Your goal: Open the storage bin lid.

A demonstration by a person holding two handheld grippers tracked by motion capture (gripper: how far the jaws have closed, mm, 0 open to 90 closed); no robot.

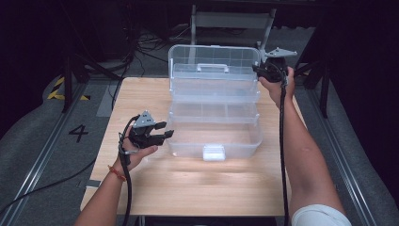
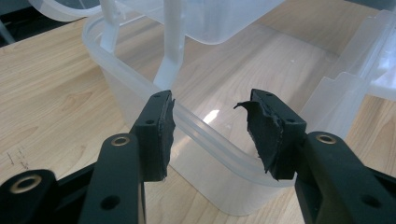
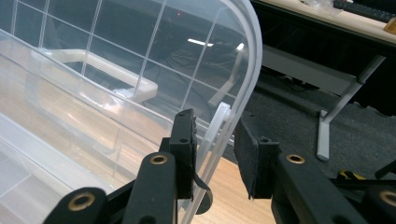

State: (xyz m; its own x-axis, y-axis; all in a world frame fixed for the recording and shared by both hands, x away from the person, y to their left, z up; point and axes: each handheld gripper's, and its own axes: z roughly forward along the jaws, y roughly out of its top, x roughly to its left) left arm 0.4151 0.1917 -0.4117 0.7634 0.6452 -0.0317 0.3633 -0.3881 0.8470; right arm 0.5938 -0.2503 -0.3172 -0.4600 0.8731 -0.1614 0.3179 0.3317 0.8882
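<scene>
- Wooden table (image 1: 155,188) carries everything; the high view shows its whole top, with dark floor and a painted "4" off its left edge.
- Clear plastic box (image 1: 214,141) sits mid-table, its tiers fanned open and its lid (image 1: 214,59) standing upright at the far side, a handle on it.
- From above, my right gripper (image 1: 272,70) is at the lid's right edge and my left gripper (image 1: 157,132) at the left end of the bottom tub.
- My right gripper view adds what the high view cannot: the lid's curved rim (image 3: 243,93) and a thin plastic strut pass between my jaws. The left pad lies against the strut; whether the right pad touches I cannot tell.
- My left gripper view shows the tub's rounded rim (image 2: 205,135) running across between my jaws, which stand released, with a gap at the right pad (image 2: 264,133).
</scene>
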